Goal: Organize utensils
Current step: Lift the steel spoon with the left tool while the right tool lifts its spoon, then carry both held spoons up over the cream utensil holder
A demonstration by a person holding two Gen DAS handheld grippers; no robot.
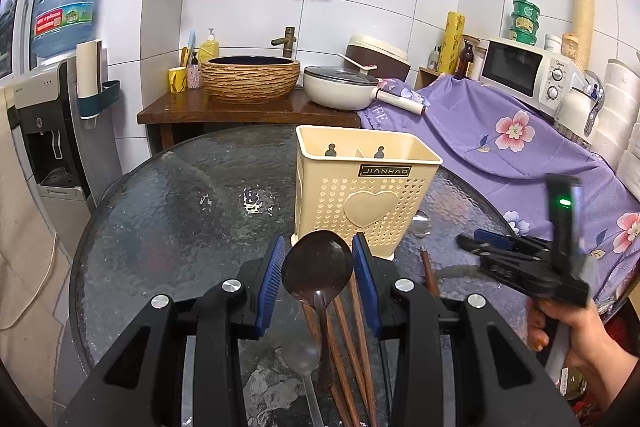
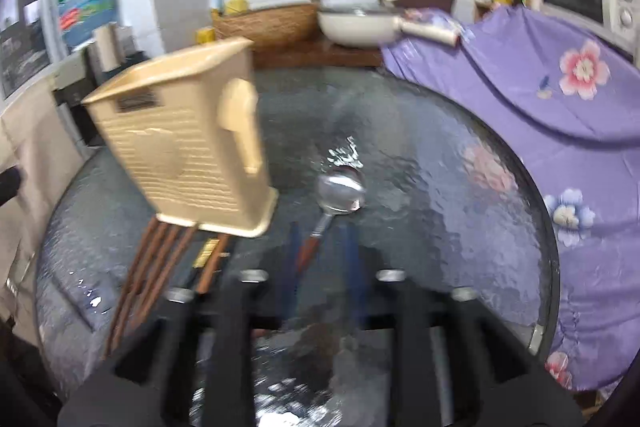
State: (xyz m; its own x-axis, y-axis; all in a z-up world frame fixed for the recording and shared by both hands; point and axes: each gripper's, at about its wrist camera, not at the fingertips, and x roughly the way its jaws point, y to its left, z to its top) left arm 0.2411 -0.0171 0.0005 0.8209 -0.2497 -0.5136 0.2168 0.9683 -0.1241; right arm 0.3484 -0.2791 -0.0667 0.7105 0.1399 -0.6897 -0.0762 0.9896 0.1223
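- White wall tiles are backing a round glass bench (image 1: 168, 195), with a water dispenser (image 1: 48, 131) at nine o'clock.
- Left claw (image 1: 319, 267) is standing part-spread around the dark wooden spoon (image 1: 318, 267); whether its pads are touching it, I cannot tell. Chopsticks (image 1: 352, 339) are lying alongside.
- Cream utensil holder (image 1: 366, 187) is standing upright at twelve o'clock.
- Right claw (image 2: 320, 259) is standing spread at three o'clock, its pads flanking the metal spoon (image 2: 340, 191) without pressing.

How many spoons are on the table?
3. A dark wooden spoon lies between the left gripper's fingers, a clear spoon lies beside its handle, and a shiny metal spoon lies right of the cream holder. Others may be hidden.
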